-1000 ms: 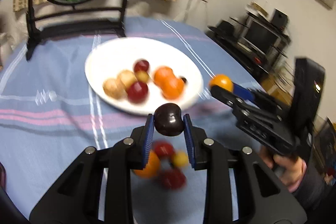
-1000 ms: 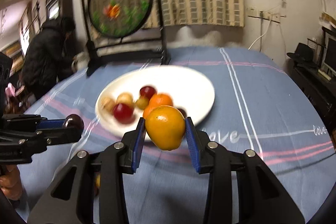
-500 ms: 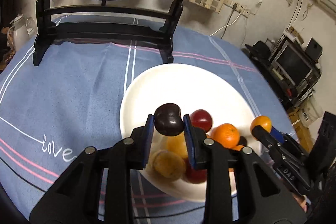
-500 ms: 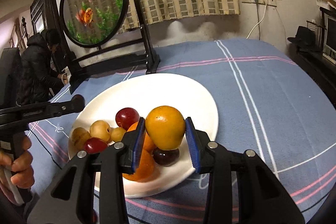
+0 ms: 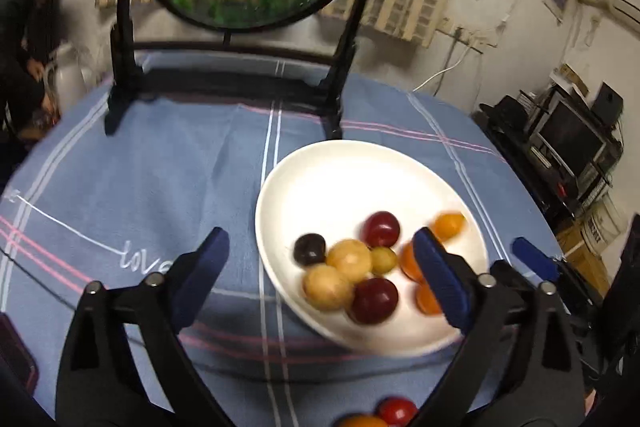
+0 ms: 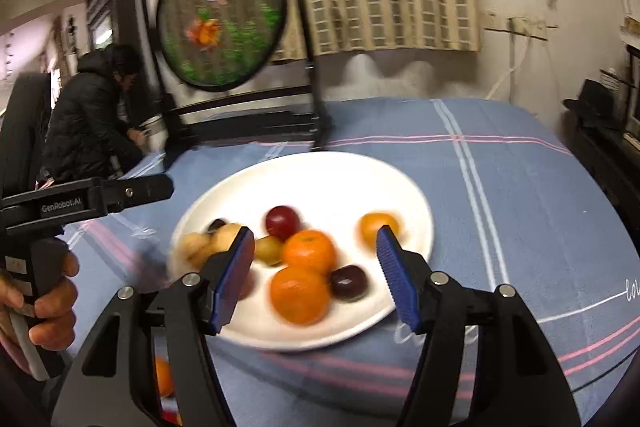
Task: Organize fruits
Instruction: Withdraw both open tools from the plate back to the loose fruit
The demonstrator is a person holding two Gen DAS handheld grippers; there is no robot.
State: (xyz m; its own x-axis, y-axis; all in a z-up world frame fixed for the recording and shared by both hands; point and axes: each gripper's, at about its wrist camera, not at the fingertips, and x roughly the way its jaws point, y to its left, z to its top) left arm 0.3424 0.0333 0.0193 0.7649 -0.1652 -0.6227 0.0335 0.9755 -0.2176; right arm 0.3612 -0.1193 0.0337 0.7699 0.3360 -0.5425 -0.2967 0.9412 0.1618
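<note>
On the desk [image 5: 168,163] our white plate [image 5: 340,171] now holds the orange fruit [image 6: 378,225] at two o'clock and dark plum [image 5: 309,249] at nine, just released as our left claw [image 5: 320,263] and right claw [image 6: 316,267] opened, both empty.

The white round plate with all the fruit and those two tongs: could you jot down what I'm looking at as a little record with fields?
Plate: white round plate on a blue striped tablecloth
On plate: dark purple plum, red plums, orange tangerines, yellowish round fruits
Off plate: a red and an orange fruit at the near table edge
Left tongs: jaws just opened, wide, nothing between them
Right tongs: jaws just opened, empty, above the plate
Behind: round goldfish picture in a black stand
</note>
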